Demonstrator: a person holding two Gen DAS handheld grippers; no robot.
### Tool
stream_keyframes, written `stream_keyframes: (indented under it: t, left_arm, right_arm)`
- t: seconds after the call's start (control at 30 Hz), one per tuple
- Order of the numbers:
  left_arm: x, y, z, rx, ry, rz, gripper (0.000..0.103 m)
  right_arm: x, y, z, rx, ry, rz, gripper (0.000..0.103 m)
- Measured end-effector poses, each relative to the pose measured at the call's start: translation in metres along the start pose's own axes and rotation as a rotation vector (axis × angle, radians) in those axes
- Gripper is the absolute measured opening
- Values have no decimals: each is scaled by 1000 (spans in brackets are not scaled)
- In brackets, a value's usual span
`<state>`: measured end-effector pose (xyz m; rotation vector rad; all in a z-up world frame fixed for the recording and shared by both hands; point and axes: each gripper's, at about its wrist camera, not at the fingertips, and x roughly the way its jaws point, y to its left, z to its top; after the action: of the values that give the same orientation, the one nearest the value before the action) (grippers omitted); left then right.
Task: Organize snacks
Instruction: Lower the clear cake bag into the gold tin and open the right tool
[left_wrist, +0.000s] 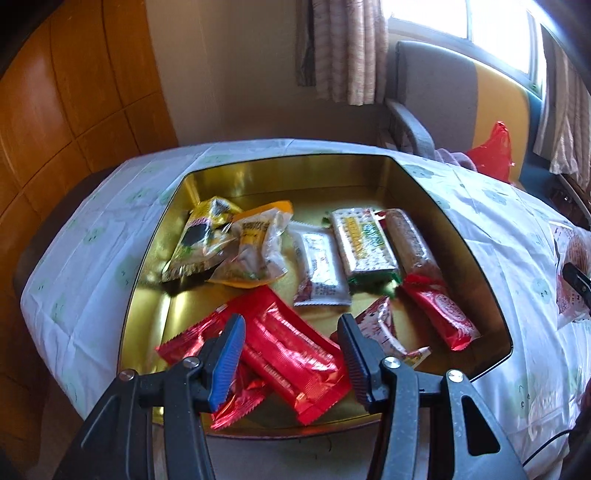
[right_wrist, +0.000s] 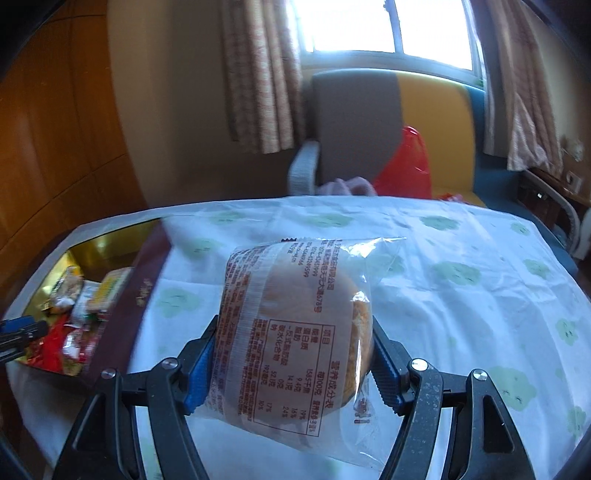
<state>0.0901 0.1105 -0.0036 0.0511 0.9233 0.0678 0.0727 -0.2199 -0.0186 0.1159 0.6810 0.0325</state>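
Your right gripper (right_wrist: 291, 363) has its jaws pinched on a clear-wrapped bun (right_wrist: 295, 332), one pad on each side of the packet, holding it above the table (right_wrist: 461, 295) with its white cloth printed in pale green shapes. The packet's printed label panel faces the camera and the brown bun shows through the film.

Your left gripper (left_wrist: 291, 354) hangs over the gold tin (left_wrist: 280, 173) with its jaws spread and nothing between the pads. Directly under it lies a red foil packet (left_wrist: 291, 354), overlapping a second red wrapper at the tin's near edge. Further in, a yellow-and-black snack bag (left_wrist: 201, 240) sits against the left wall, touching a clear bag with orange edges (left_wrist: 258, 247). Beside those lie a white bar (left_wrist: 321, 269), a green-and-white cracker pack (left_wrist: 364, 247) and a long brown-and-red packet (left_wrist: 428, 280), side by side.

From the right wrist view, the tin (right_wrist: 92, 243) sits at the table's left end, well apart from the bun you hold. Beyond the table stands a grey and yellow chair (right_wrist: 354, 122) with a red plastic bag (right_wrist: 406, 166) on it.
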Motion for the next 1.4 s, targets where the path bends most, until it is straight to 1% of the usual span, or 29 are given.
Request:
stream_keyframes:
  t: [0.17, 0.3, 0.43, 0.67, 0.8, 0.97, 1.03, 1.13, 1.23, 1.3, 1.37, 1.4]
  left_arm:
    - [-1, 9, -3, -22, 19, 65, 53]
    - [-6, 16, -6, -30, 7, 65, 53]
    - [-11, 23, -9, -41, -10, 85, 53]
    - [-23, 37, -12, -68, -59, 134, 53]
    - [-30, 52, -17, -105, -80, 141, 53]
    - [-37, 66, -21, -132, -107, 163, 53]
    - [-38, 67, -23, -132, -104, 167, 53]
    - [-38, 70, -24, -147, -105, 158, 53]
    - [-36, 73, -26, -162, -92, 159, 53]
    - [-34, 73, -27, -166, -87, 171, 53]
    - [-32, 73, -27, -175, -77, 178, 53]
    - [-31, 74, -28, -181, -73, 177, 53]
  right_arm:
    - [-5, 48, 12, -54, 0, 89, 73]
    - [-6, 83, 17, -93, 4, 149, 73]
    - [-2, 113, 22, -126, 19, 202, 73]
    - [19, 163, 29, -203, 81, 274, 73]
    - [40, 192, 36, -254, 137, 305, 73]
    - [75, 221, 48, -278, 228, 297, 73]
    - [90, 232, 52, -285, 258, 297, 73]
    - [114, 245, 58, -269, 306, 291, 73]
    - [132, 250, 65, -233, 348, 330, 73]
    - [137, 246, 67, -189, 344, 325, 74]
    - [134, 236, 67, -129, 330, 320, 81]
    - [130, 230, 66, -101, 322, 328, 81]
